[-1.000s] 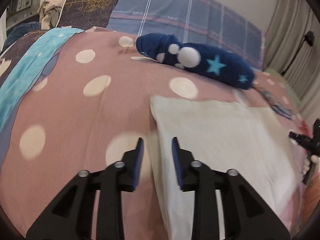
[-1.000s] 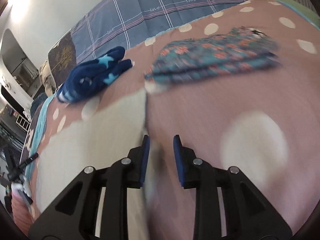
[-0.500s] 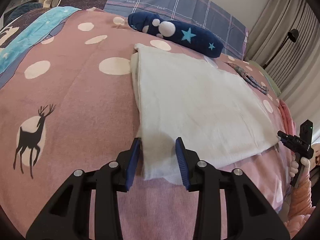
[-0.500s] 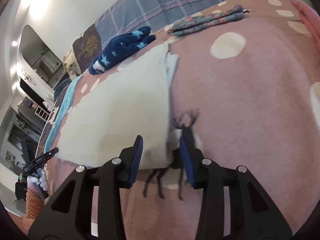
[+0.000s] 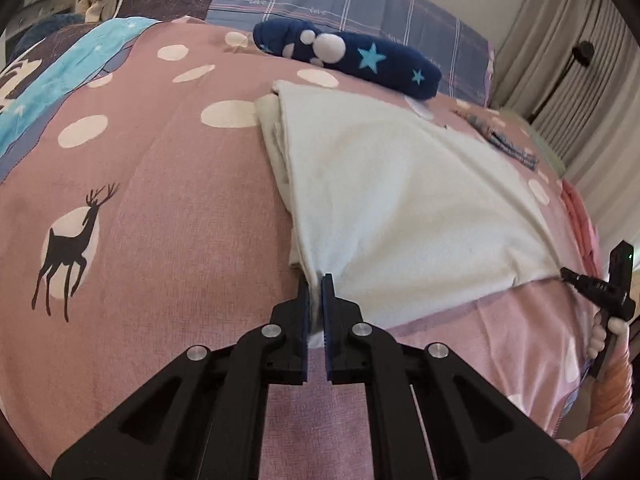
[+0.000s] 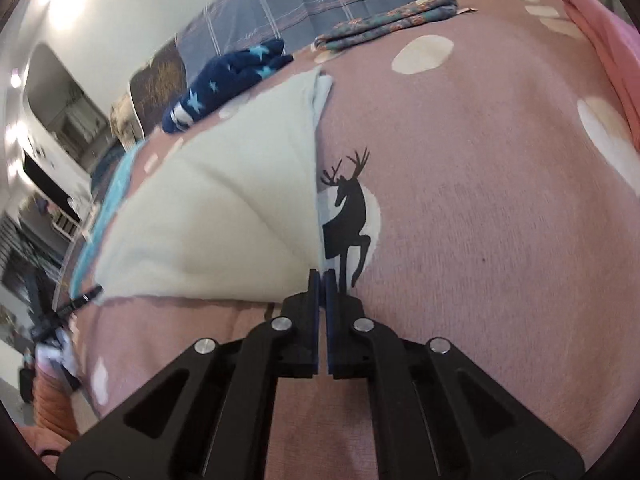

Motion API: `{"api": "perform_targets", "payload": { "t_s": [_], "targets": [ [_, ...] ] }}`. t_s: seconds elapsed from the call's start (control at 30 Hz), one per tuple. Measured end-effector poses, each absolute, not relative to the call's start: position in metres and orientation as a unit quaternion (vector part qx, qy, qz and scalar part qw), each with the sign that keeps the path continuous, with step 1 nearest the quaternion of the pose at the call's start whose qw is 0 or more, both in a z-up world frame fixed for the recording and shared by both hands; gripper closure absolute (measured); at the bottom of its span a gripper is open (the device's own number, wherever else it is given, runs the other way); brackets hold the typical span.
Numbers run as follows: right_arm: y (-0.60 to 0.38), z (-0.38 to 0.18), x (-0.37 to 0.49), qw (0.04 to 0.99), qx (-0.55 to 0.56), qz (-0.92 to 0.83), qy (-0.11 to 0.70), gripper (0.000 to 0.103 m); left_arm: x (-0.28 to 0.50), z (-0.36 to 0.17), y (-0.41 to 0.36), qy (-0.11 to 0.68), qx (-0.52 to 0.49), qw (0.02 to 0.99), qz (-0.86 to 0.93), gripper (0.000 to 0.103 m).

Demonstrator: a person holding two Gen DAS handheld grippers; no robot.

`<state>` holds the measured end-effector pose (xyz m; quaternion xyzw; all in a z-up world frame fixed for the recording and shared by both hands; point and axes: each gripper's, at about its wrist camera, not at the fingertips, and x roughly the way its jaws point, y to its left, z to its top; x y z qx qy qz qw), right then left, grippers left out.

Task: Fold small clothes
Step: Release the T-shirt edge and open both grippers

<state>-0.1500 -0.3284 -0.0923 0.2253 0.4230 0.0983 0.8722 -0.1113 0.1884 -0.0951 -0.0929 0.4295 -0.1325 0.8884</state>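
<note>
A: State the condition of the left gripper [image 5: 316, 280].

B: Its jaws are closing, with the near left corner of the white cloth [image 5: 400, 200] pinched between the pads. The fabric bunches into the narrow gap at the fingertips.

A: And the right gripper [image 6: 319, 276]?

B: Closed down on the near right corner of the same cloth [image 6: 224, 208]. In the left wrist view this gripper [image 5: 596, 288] appears at the far right edge, held in a gloved hand [image 5: 604, 328], at the cloth's other near corner.

A: Location of the cloth?

B: It lies on the pink bedspread [image 5: 160, 200], folded in layers; the stacked edges show along its left side. A crease runs diagonally from each pinched corner into the panel. The near edge is raised slightly off the spread between the two grippers.

A: Adjacent items?

B: A navy star-print garment [image 5: 352, 60], rolled, lies just beyond the cloth's far edge. A folded teal floral garment [image 6: 384, 20] lies farther back on the right side, apart from the cloth. A black deer print [image 6: 348, 216] on the bedspread sits just beside the cloth's right edge, near the right gripper. A plaid pillow [image 5: 360, 4] stands at the head of the bed.
</note>
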Motion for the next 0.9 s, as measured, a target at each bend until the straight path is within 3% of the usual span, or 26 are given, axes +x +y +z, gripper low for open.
{"api": "perform_targets", "payload": {
  "t_s": [0.13, 0.2, 0.23, 0.27, 0.33, 0.37, 0.4, 0.6, 0.73, 0.8, 0.9],
  "targets": [
    [-0.322, -0.077, -0.148, 0.886, 0.185, 0.096, 0.414, 0.095, -0.118, -0.081, 0.193, 0.406, -0.077, 0.902, -0.127, 0.096],
    [-0.321, -0.074, -0.144, 0.887, 0.186, 0.097, 0.412, 0.086, -0.118, -0.080, 0.196, 0.408, -0.092, 0.899, -0.133, 0.081],
    [-0.320, -0.074, -0.141, 0.885, 0.188, 0.101, 0.414, 0.079, -0.117, -0.083, 0.195, 0.415, -0.097, 0.895, -0.134, 0.065],
    [-0.320, -0.074, -0.138, 0.884, 0.186, 0.101, 0.416, 0.073, -0.117, -0.086, 0.193, 0.420, -0.095, 0.893, -0.134, 0.063],
    [-0.313, -0.079, -0.130, 0.879, 0.183, 0.108, 0.426, 0.068, -0.115, -0.095, 0.187, 0.431, -0.093, 0.886, -0.144, 0.065],
    [-0.310, -0.081, -0.127, 0.878, 0.182, 0.111, 0.429, 0.071, -0.113, -0.098, 0.186, 0.434, -0.097, 0.884, -0.146, 0.094],
    [-0.309, -0.083, -0.124, 0.879, 0.180, 0.106, 0.429, 0.102, -0.110, -0.100, 0.185, 0.438, -0.101, 0.881, -0.148, 0.099],
    [-0.340, -0.063, -0.135, 0.874, 0.260, 0.117, 0.393, 0.102, -0.111, -0.065, 0.196, 0.393, -0.103, 0.900, -0.160, 0.100],
    [-0.330, -0.092, -0.130, 0.862, 0.211, 0.103, 0.449, 0.100, -0.107, -0.094, 0.188, 0.446, -0.061, 0.880, -0.151, 0.100],
    [-0.333, -0.096, -0.138, 0.866, 0.226, 0.101, 0.435, 0.100, -0.115, -0.102, 0.194, 0.437, -0.074, 0.885, -0.142, 0.095],
    [-0.341, -0.088, -0.150, 0.870, 0.232, 0.078, 0.427, 0.086, -0.130, -0.092, 0.211, 0.418, -0.105, 0.894, -0.122, 0.093]
  ]
}}
